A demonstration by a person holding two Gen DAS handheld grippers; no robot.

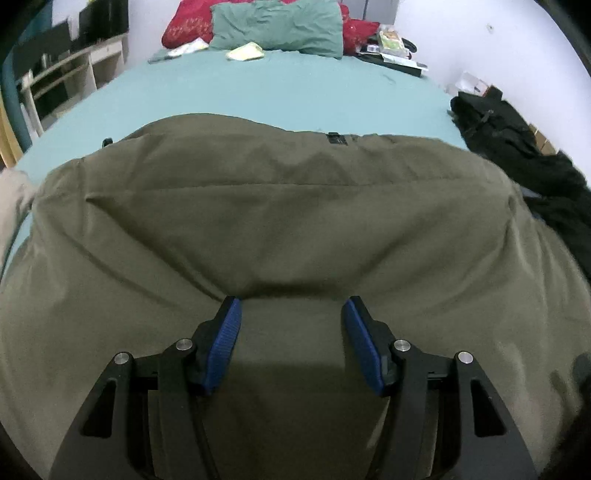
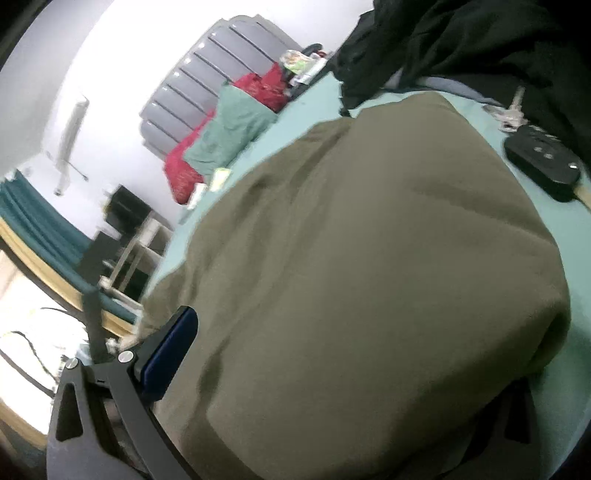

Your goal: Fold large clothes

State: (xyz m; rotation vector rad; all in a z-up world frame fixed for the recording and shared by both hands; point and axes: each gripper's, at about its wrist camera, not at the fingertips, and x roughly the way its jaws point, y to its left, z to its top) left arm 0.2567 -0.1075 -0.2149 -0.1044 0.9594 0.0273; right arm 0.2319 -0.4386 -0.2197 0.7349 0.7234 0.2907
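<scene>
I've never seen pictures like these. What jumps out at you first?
A big olive-green garment spread over the near half of a bed with a teal sheet. The left tongs, with blue pads, hover open over its near edge. At the head lie a green pillow and red bedding; dark clothes are heaped on the right.

My left gripper (image 1: pixel 291 310) hangs just over the olive garment (image 1: pixel 280 221), my blue-padded fingers (image 1: pixel 221 347) spread wide with a flat strip of the cloth between them, nothing pinched. The garment lies broad across the teal bed (image 1: pixel 280 92). Dark clothes (image 1: pixel 517 147) are heaped at its right edge; a green pillow (image 1: pixel 277 26) and red bedding (image 1: pixel 184 26) sit at the far end.
</scene>
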